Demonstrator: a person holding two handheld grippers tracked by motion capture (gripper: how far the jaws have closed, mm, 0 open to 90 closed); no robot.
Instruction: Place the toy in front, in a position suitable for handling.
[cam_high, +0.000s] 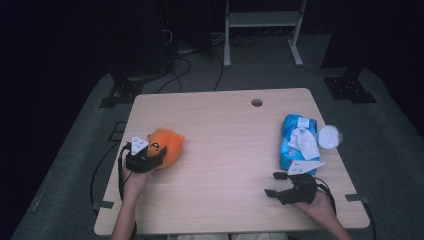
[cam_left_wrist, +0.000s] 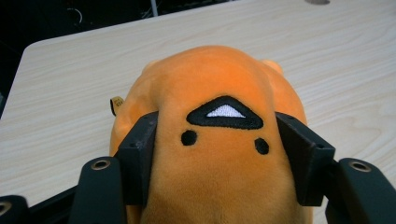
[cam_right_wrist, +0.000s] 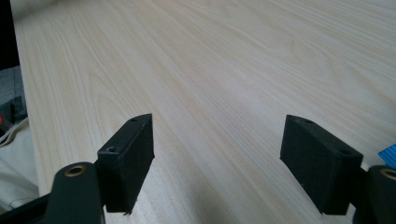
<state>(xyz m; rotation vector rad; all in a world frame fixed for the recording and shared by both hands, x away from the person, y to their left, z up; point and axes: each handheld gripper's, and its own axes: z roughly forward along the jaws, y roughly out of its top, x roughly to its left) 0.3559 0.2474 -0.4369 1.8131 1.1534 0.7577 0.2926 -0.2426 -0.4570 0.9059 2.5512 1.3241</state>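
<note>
Nearest me, at about five o'clock on the pale wooden table (cam_high: 225, 150), the person's right gripper (cam_high: 274, 184) is hovering with its black jaws standing wide apart and nothing but bare tabletop between them. At about nine o'clock, the left gripper (cam_high: 159, 154) is squeezing the soft orange plush toy with a stitched face (cam_high: 167, 145), its jaws pressing into the plush on both sides. The toy is sitting on the table near the left edge. Farther off, at three o'clock, a blue crinkly plastic packet (cam_high: 292, 140) is lying beside a small round clear lid (cam_high: 330, 136)
</note>
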